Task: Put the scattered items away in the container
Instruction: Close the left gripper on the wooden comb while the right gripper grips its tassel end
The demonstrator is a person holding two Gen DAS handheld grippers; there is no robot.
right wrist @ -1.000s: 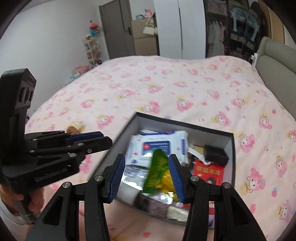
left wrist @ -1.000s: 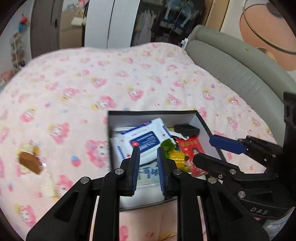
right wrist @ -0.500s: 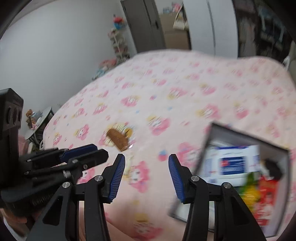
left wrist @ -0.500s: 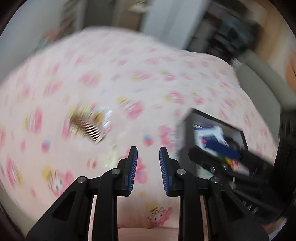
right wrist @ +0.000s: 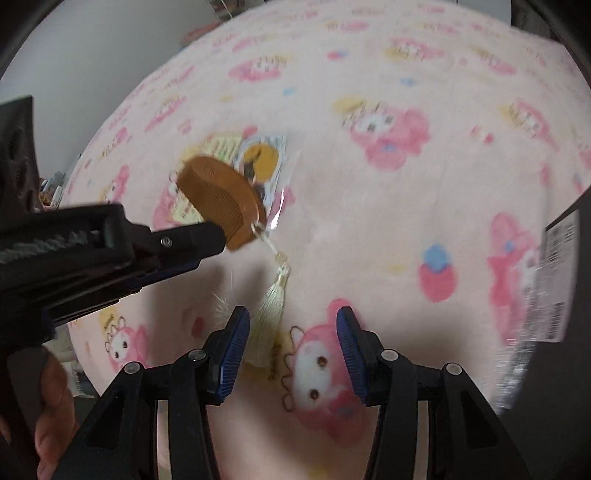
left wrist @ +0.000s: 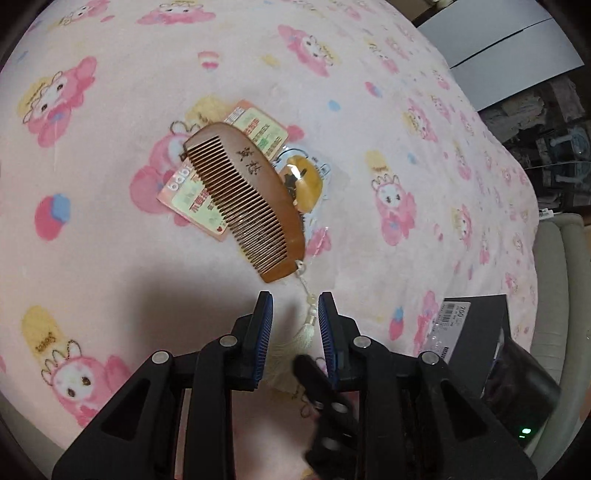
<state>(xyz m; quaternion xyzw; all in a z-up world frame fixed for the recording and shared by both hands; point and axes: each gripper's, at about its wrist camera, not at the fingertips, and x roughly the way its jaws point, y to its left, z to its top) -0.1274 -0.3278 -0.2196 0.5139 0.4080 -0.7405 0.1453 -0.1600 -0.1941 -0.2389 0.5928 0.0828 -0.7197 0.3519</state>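
A brown wooden comb with a cream tassel lies on the pink bedspread, on top of a pink printed packet and a clear packet with a yellow item. My left gripper is open just short of the comb's near end, with the tassel cord between its fingers. My right gripper is open and empty over the bedspread, with the tassel by its left finger. The comb shows there too, behind the left gripper's fingers. The dark box sits at the right.
The bed's pink patterned cover fills both views. The grey headboard is at the far right. The box edge with a white label is at the right of the right wrist view. A white wardrobe stands beyond the bed.
Both grippers have swung left, away from the box, and come down close to the comb. The tassel cord now lies between the left gripper's fingers.
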